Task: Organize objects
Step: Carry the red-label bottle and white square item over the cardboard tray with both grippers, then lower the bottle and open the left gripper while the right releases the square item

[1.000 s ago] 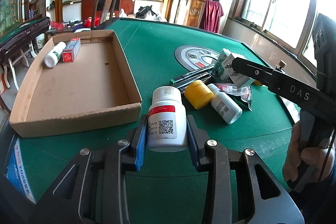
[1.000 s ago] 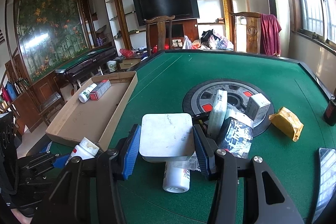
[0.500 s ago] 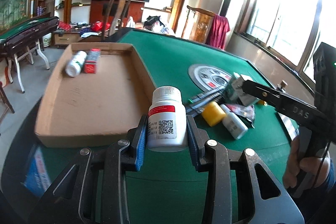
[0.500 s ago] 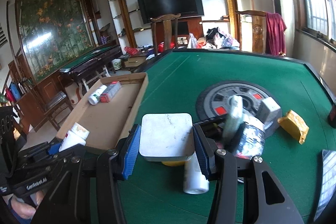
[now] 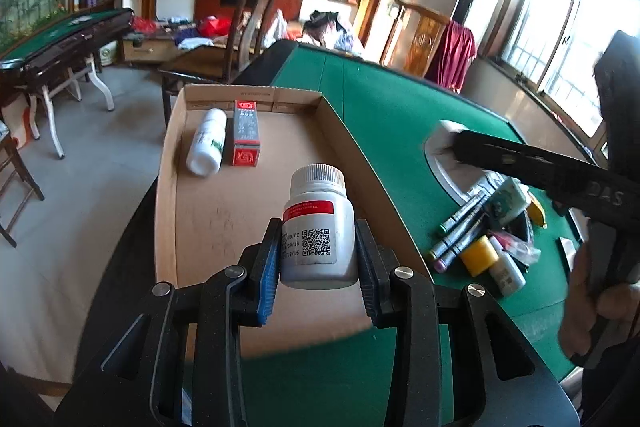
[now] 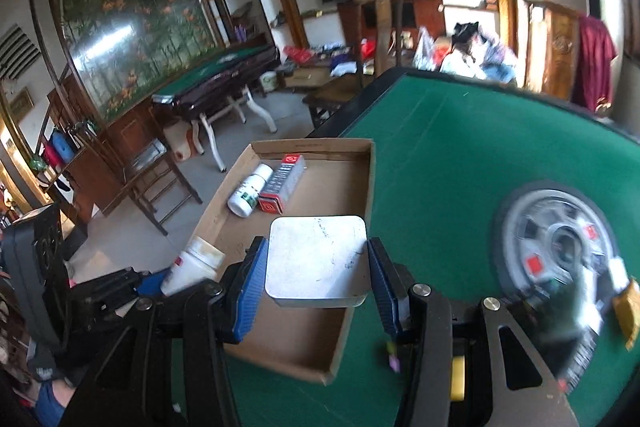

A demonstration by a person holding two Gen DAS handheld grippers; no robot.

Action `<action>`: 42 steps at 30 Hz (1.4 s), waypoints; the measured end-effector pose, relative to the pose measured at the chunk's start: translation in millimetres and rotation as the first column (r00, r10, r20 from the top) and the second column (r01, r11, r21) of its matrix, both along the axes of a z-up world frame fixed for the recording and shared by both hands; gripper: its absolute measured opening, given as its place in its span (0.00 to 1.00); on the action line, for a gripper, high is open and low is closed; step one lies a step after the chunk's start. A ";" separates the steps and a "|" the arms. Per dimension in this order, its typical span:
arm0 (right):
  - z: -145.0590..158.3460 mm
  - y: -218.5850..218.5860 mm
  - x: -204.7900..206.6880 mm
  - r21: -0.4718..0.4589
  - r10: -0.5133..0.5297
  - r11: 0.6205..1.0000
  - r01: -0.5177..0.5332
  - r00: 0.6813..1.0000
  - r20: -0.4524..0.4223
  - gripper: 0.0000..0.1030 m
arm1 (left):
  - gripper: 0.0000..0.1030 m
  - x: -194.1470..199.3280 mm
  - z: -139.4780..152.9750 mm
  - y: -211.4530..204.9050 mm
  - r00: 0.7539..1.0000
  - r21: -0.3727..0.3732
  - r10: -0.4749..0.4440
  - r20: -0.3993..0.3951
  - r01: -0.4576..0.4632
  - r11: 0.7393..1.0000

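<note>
A bottle [image 5: 319, 227] is pinched by the left tongs [image 5: 318, 259] above the tray [image 5: 248, 187]; a tin [image 6: 316, 261] is pinched by the right tongs [image 6: 316, 287] beside them.

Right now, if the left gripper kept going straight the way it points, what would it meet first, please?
Probably the cardboard tray floor: the left gripper, shut on the white pill bottle, points into it. The lying white bottle and red box sit further on, left; depth is unclear.
</note>
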State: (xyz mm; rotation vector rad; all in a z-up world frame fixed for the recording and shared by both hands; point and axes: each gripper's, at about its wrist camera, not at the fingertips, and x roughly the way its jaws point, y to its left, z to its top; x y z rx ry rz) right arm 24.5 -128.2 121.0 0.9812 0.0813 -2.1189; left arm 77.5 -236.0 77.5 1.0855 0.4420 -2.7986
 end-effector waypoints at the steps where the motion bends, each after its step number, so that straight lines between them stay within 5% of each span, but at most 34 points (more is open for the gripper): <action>1: -2.5 -9.7 -8.1 0.007 0.003 1.000 -0.003 1.000 0.021 0.48 | 0.33 -10.8 -1.3 -3.5 1.000 0.000 0.001 0.019 -0.001 1.000; 12: -45.5 -95.0 -108.6 0.102 -0.084 0.992 0.068 0.983 0.165 0.48 | 0.33 -96.1 -31.7 -30.6 0.987 0.126 0.006 0.162 -0.027 0.992; 19: -63.3 -121.0 -141.0 0.131 -0.083 0.990 0.055 0.972 0.218 0.48 | 0.33 -121.5 -47.1 -36.0 0.979 0.133 0.013 0.201 -0.040 0.990; 30: -73.9 -136.5 -150.7 0.150 -0.080 0.988 0.046 0.969 0.233 0.49 | 0.33 -131.5 -53.6 -49.3 0.974 0.179 0.066 0.216 -0.106 0.978; 42: -41.0 -90.0 -138.4 0.011 -0.079 0.997 0.078 0.973 0.218 0.49 | 0.33 -115.4 -35.2 -41.2 0.989 0.214 0.039 0.141 -0.069 0.974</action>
